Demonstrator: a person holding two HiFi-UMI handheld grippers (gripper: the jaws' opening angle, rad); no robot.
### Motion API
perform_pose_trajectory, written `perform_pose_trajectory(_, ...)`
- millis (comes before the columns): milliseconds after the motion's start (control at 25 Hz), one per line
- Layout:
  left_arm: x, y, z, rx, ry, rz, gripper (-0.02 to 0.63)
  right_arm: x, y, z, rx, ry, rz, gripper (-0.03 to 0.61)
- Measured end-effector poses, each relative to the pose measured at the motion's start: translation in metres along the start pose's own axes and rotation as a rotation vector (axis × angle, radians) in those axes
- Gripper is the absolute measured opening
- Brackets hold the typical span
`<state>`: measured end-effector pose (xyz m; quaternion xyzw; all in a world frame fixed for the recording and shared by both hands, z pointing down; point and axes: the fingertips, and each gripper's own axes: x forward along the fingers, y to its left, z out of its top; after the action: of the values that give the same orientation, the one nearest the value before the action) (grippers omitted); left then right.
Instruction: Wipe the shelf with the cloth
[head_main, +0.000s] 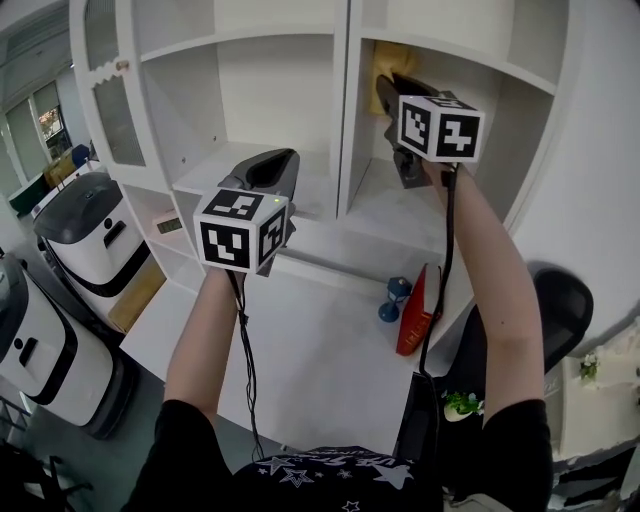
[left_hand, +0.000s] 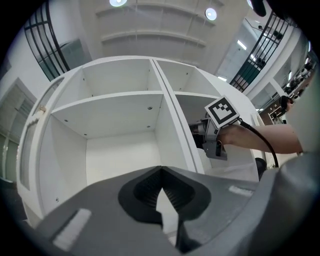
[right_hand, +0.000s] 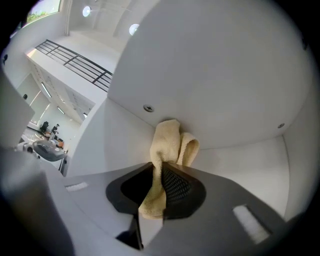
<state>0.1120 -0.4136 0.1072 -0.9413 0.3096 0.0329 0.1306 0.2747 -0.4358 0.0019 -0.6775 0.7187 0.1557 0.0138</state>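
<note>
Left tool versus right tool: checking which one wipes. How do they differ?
The right tool is shut on the yellow cloth; the left tool is shut, empty. The right tool reaches into the right shelf bay; the left tool hangs lower, outside. Both carry marker cubes.

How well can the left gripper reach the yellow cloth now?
Probably not directly: the left gripper faces the left compartment, and the divider and right gripper, shut on the cloth, stand between.

The cloth (right_hand: 169, 142) is soft, nubby yellow terry, matt. The shelf (head_main: 240, 95) is smooth and white with a faint sheen. The right claw (right_hand: 159, 167) and left claw (left_hand: 161, 172) look like matt grey plastic, with ribbed dark pads (right_hand: 175, 186).
</note>
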Motion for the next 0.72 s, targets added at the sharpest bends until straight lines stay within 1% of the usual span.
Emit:
perform_pose_trajectory(40,0.018,-0.015,0.016,0.025,-0.029,-0.048,0.0,-0.017,-0.022,0.014,-0.016,-0.031,-0.046,0.077)
perform_pose_trajectory(80,0.051,-0.045,0.046,0.081,-0.083,-0.15,0.001,-0.051,-0.064,0.038,-0.037,-0.09,-0.154,0.077)
perform_pose_trajectory(160,0.132,-0.137,0.128,0.251,-0.239,-0.449,0.001,-0.154,-0.172,0.097,-0.089,-0.259,-0.477,0.077)
perform_pose_trajectory(200,0.156,-0.173,0.157,0.314,-0.294,-0.556,0.002,-0.195,-0.205,0.117,-0.108,-0.32,-0.592,0.077)
perform_pose_trajectory(240,0.165,-0.191,0.17,0.342,-0.318,-0.605,0.002,-0.215,-0.218,0.126,-0.119,-0.348,-0.644,0.077)
perform_pose_trajectory(280,0.165,-0.197,0.172,0.349,-0.322,-0.615,0.001,-0.22,-0.218,0.128,-0.125,-0.353,-0.654,0.077)
perform_pose_trajectory(480,0.144,-0.191,0.167,0.345,-0.321,-0.587,0.001,-0.216,-0.191,0.127,-0.132,-0.36,-0.6,0.077)
perform_pose_trajectory(720,0.133,-0.192,0.169,0.343,-0.326,-0.569,0.0,-0.221,-0.167,0.129,-0.153,-0.384,-0.555,0.077)
